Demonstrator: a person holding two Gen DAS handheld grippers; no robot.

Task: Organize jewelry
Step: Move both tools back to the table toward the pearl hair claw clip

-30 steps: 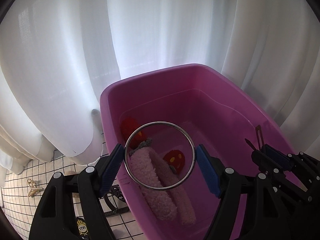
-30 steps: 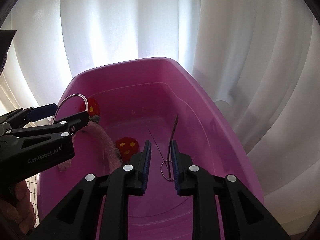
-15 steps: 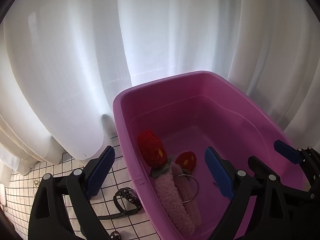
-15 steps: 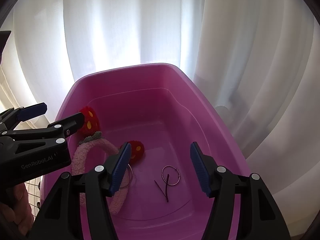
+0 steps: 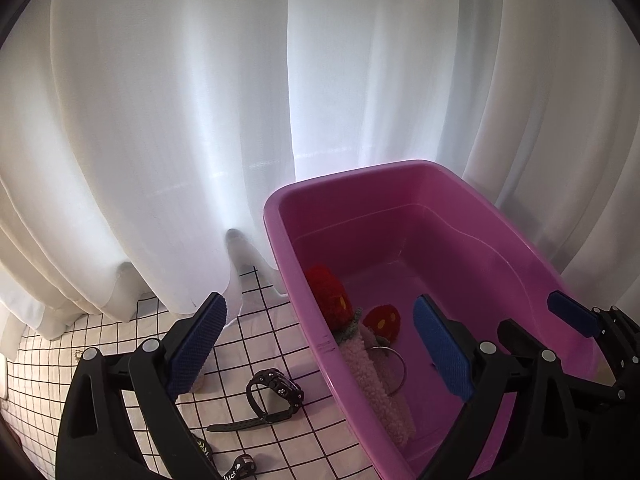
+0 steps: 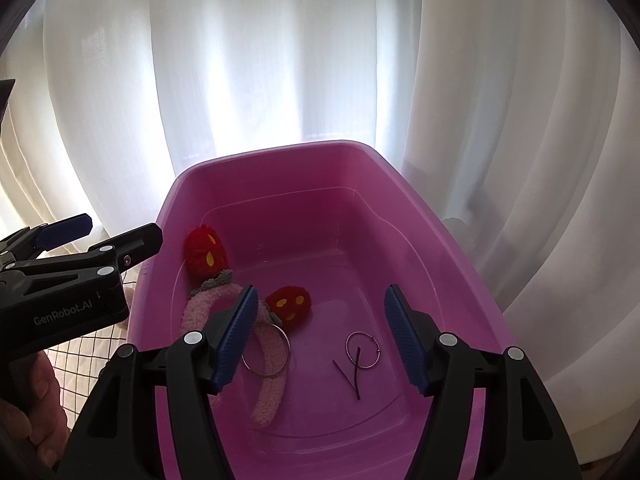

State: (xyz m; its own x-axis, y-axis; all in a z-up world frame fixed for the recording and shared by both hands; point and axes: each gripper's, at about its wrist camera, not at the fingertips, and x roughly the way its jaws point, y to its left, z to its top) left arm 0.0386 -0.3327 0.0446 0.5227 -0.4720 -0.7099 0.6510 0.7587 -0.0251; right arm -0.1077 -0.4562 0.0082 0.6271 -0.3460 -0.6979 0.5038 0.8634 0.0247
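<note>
Overhead, left gripper (image 5: 318,344) straddling bin rim (image 5: 294,304), empty

You let go of both pieces. Your left gripper (image 5: 320,344) had just been opening and dropped the large ring (image 5: 390,364) onto the pink headband (image 5: 376,392) at the lower middle. Your right gripper (image 6: 320,336) had just been opening too; its small hoop (image 6: 362,344) landed on the tub (image 6: 400,208) floor.

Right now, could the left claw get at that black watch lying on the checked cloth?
Probably yes. The left claw is open and holds nothing, and the black watch lies in the open on the checked cloth beside the pink tub, just below the claw, with nothing over it.
</note>
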